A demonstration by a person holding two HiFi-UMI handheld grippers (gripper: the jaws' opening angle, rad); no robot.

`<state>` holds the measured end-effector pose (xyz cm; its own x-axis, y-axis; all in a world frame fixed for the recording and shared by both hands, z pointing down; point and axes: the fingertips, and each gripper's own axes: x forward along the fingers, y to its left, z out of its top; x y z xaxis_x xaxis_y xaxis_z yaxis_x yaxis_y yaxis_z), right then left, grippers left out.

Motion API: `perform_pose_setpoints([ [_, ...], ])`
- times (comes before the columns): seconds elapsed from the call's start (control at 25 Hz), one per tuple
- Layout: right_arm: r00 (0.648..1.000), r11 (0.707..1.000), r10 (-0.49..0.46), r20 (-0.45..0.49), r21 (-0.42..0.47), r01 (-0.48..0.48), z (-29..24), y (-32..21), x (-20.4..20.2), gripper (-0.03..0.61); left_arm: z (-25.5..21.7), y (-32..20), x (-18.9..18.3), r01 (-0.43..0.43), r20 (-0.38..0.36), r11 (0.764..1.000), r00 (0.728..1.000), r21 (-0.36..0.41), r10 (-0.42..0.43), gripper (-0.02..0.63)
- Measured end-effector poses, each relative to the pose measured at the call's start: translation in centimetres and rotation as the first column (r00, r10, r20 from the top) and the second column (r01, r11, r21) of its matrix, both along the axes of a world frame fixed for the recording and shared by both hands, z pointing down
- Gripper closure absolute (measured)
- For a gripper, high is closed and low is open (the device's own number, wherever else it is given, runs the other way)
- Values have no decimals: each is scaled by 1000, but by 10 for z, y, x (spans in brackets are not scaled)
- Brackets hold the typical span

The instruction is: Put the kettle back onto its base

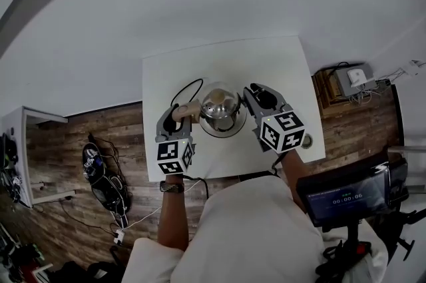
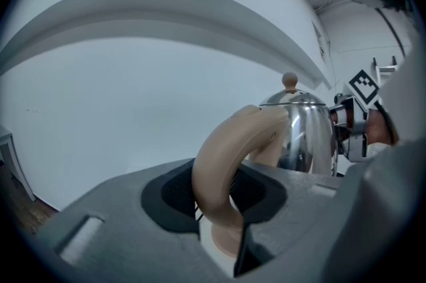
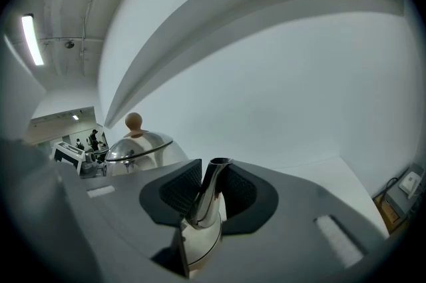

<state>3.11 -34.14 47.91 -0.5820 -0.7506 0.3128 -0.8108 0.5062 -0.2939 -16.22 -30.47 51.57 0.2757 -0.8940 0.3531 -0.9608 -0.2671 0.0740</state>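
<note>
Centrally on the white table point(image 1: 266, 62) sits the task's object, a polished steel kettle point(image 1: 219, 104), gripped from both sides. In the head view it is directly over its round base point(image 1: 226, 132), whose rim shows as a ring around the kettle's near side. Whether the kettle is fully seated on the base or just above it cannot be told from these views.

The left gripper point(image 1: 174, 114) is at the kettle's left side, its jaws clenched on the curved beige handle point(image 2: 219, 168). In the left gripper view the handle arches up between the two dark pads, and both pads press against it. The steel body and its lid with a small beige knob point(image 2: 289, 80) rise just beyond, to the right.

The right gripper point(image 1: 259, 95) is at the kettle's right side, and its jaws grasp the narrow steel spout point(image 3: 208, 192). In the right gripper view the spout stands between the ribbed pads, leaning to the right, and the pads close on it from either side. The domed lid shows to the left of the jaws.

A black cable point(image 1: 186, 87) loops across the table on the far left side of the kettle. A watch point(image 1: 172, 187) is on the person's left wrist. Wooden floor point(image 1: 100, 135) lies to the left of the table, and a dark screen point(image 1: 346, 194) stands near the person on the right.
</note>
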Motion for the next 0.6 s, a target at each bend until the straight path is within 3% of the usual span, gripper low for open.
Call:
perform_pose_setpoints([
  [0.6,998,996,-64,-20,-68,63,46,-11,-13,492,45,-14,-12,28,-3,998,1000,-54,-29,491],
])
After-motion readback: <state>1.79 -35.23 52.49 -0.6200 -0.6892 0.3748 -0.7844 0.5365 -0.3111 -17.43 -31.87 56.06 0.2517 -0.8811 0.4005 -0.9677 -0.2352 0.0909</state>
